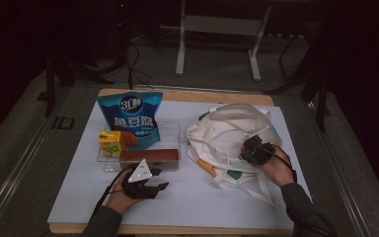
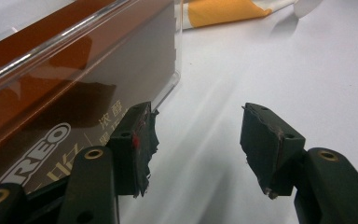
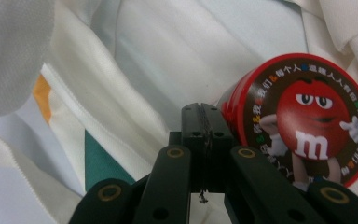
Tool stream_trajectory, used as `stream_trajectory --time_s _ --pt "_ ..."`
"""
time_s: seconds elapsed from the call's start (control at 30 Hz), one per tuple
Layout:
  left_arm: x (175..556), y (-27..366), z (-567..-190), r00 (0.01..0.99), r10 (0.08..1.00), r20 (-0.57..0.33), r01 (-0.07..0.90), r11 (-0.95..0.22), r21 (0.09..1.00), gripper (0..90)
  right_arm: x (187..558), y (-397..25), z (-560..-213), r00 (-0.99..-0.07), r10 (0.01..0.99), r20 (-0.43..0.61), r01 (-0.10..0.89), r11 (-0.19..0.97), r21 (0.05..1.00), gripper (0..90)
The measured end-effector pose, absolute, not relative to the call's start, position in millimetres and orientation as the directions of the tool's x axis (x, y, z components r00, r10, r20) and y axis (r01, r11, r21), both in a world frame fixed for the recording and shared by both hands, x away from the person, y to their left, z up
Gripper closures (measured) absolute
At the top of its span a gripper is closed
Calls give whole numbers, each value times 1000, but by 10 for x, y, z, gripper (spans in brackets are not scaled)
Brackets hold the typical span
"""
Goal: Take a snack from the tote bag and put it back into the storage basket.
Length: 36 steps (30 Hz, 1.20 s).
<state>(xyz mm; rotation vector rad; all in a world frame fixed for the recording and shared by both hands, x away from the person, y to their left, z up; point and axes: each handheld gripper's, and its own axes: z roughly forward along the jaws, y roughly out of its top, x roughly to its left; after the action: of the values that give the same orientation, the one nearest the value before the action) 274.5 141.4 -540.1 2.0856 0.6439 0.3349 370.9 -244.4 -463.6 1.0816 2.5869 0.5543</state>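
Note:
My left gripper sits on the white sheet just in front of a clear tray, open with nothing between its fingers. In the left gripper view the open left gripper has its left finger close to the tray's wall, behind which lies a brown Oreo box. My right gripper rests on a cream tote bag. In the right gripper view the right gripper is shut, its pads pressed together, beside a red-lidded M&M's tub lying among the bag's folds.
The tray holds a blue snack bag, a yellow juice box and the Oreo box. An orange and green part of the bag lies between the two grippers. The table edge runs close to the person's forearms.

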Motion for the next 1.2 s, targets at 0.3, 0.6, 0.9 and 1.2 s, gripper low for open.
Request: stream_trajectory --time_s 0.3,0.6,0.9,1.2 --pt "2744 1413 -5401 829 559 -4 316 -462 829 443 3835 -2350 -4642 -669 735 -113 626 638 448 899" --pt "2744 1412 -5401 829 559 -5 316 -461 829 443 4034 -2320 -4640 -639 763 -96 654 604 455 899" --pt "2744 1411 -5402 831 557 -5 315 -462 829 443 4194 -2298 -4631 -588 804 -81 684 549 480 899" --pt "2745 1410 -5402 830 557 -6 315 -461 829 443 4166 -2356 -4494 -598 799 -63 664 538 519 812"
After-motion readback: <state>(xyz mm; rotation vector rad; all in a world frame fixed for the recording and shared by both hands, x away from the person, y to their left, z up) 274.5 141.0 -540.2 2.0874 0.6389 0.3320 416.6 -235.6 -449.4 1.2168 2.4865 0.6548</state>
